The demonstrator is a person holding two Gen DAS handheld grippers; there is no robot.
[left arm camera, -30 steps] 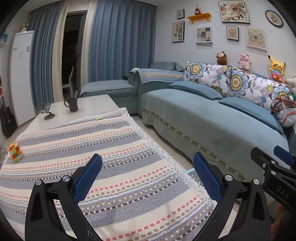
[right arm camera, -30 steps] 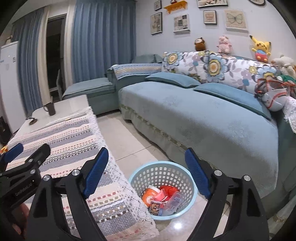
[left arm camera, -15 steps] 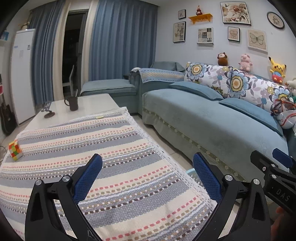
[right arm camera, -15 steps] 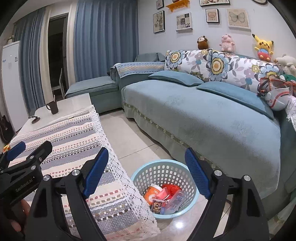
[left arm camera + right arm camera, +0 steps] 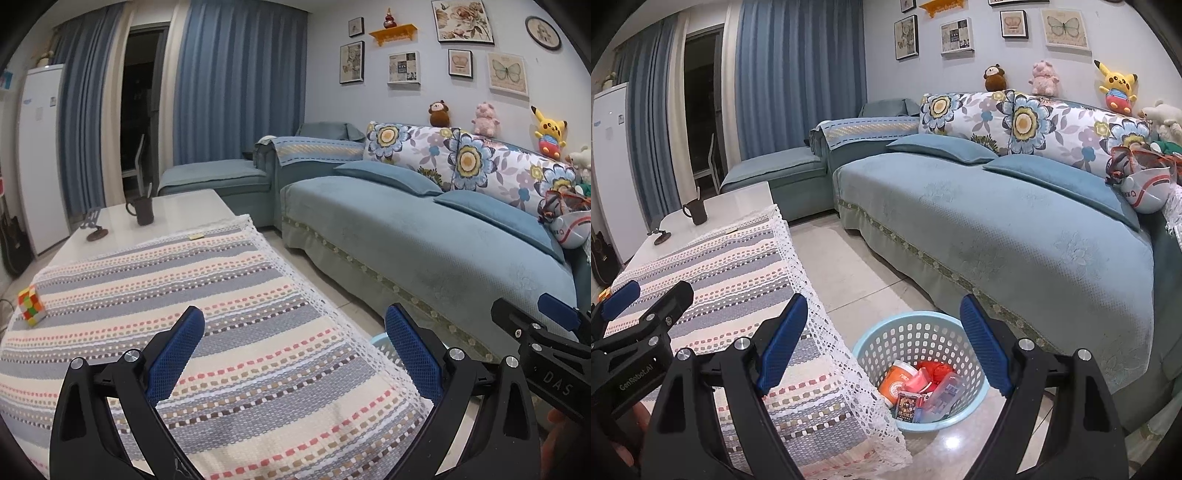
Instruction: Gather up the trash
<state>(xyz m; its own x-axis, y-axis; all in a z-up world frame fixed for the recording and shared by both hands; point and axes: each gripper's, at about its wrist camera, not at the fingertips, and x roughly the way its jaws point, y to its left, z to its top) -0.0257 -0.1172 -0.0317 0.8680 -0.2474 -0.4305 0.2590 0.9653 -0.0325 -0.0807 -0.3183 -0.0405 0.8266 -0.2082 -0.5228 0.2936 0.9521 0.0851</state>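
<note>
A light blue plastic basket [image 5: 871, 343] stands on the floor between the table and the sofa. It holds trash: an orange cup [image 5: 895, 380], a red wrapper [image 5: 936, 371], a clear bottle [image 5: 945, 393] and a small printed packet [image 5: 908, 404]. My right gripper [image 5: 882, 325] is open and empty, held above the basket. My left gripper [image 5: 295, 334] is open and empty above the striped tablecloth [image 5: 166, 280]. A sliver of the basket rim [image 5: 382, 341] shows past the table edge in the left wrist view. Each gripper shows at the edge of the other's view.
A Rubik's cube [image 5: 31, 306] lies at the table's left edge. A dark mug [image 5: 142, 210], a small stand [image 5: 95, 227] and a small yellowish scrap [image 5: 195, 236] sit at the far end. A blue sofa [image 5: 1015, 236] runs along the right, with tiled floor [image 5: 849, 266] between.
Both grippers have drifted slightly back and up, so the views shifted a little. Both stay open and empty. Nothing on the table or in the basket moved.
</note>
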